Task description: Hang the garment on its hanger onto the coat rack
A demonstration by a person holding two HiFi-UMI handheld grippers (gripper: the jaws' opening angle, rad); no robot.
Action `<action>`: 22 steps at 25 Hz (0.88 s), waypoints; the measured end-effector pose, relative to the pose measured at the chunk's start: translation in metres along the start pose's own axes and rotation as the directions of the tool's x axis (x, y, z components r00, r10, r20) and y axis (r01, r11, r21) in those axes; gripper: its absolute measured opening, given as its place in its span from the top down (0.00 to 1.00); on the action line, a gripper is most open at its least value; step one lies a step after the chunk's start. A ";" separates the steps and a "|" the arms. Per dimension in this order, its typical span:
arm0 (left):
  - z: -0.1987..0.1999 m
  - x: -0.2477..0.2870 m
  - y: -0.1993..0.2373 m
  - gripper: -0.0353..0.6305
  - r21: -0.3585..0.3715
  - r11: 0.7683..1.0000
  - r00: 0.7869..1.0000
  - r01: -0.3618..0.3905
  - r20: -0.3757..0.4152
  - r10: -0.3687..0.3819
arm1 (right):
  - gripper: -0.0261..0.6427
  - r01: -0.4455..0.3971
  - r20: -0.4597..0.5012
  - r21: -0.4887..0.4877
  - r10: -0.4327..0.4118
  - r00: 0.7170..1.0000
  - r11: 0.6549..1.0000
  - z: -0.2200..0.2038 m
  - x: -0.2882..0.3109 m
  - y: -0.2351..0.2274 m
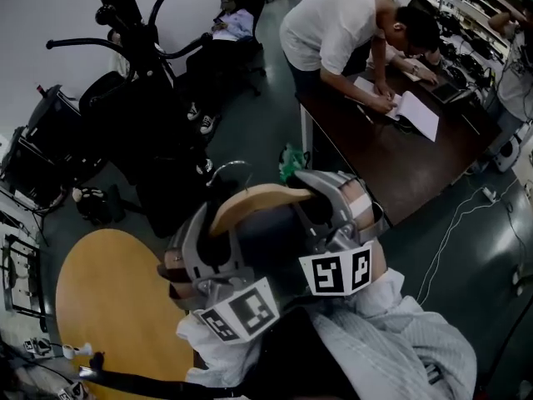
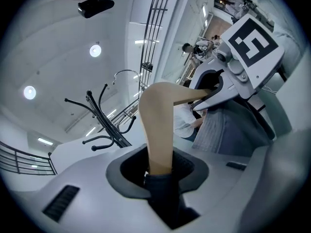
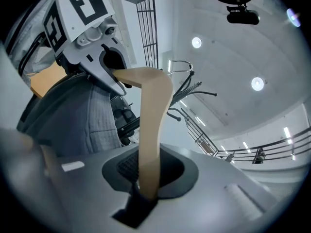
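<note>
A curved wooden hanger (image 1: 260, 198) with a metal hook (image 1: 229, 170) is held up at both ends. My left gripper (image 1: 218, 223) is shut on its left arm and my right gripper (image 1: 311, 197) on its right arm. A pale grey striped garment (image 1: 391, 340) hangs from the hanger, low in the head view. The black coat rack (image 1: 141, 40) stands ahead to the upper left, with dark clothes on it. In the left gripper view the hanger (image 2: 158, 130) runs from the left gripper (image 2: 160, 173) toward the right gripper (image 2: 233, 67). The right gripper view shows the hanger (image 3: 150, 130) clamped in my right gripper (image 3: 146, 189).
A round wooden table (image 1: 108, 307) lies at lower left. A dark desk (image 1: 391, 161) at the right has a person (image 1: 350, 23) bent over papers. Another person (image 1: 229, 23) sits at the back. A black cart (image 1: 42, 157) stands left of the rack, and cables (image 1: 454, 223) trail on the floor.
</note>
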State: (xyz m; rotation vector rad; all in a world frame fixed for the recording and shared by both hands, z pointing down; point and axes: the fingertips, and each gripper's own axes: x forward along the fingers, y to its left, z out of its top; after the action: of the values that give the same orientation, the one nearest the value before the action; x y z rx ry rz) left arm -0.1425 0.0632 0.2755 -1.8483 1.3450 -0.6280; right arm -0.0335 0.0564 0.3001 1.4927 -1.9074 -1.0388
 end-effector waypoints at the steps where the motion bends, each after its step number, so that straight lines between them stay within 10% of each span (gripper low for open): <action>1: 0.001 0.011 0.002 0.80 -0.004 1.000 1.000 -0.009 -0.009 0.009 | 0.88 -0.005 0.012 -0.004 0.005 1.000 1.000 -0.004 0.011 -0.006; 22: -0.040 0.111 0.031 0.80 -0.003 0.999 0.995 -0.036 -0.098 0.036 | 0.87 -0.060 0.076 0.030 0.057 0.995 0.998 -0.021 0.130 -0.011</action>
State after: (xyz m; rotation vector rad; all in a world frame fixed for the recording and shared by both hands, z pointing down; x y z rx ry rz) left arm -0.1545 -0.0581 0.2700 -1.8133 1.4411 -0.7048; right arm -0.0464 -0.0753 0.2950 1.4249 -2.0164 -1.0567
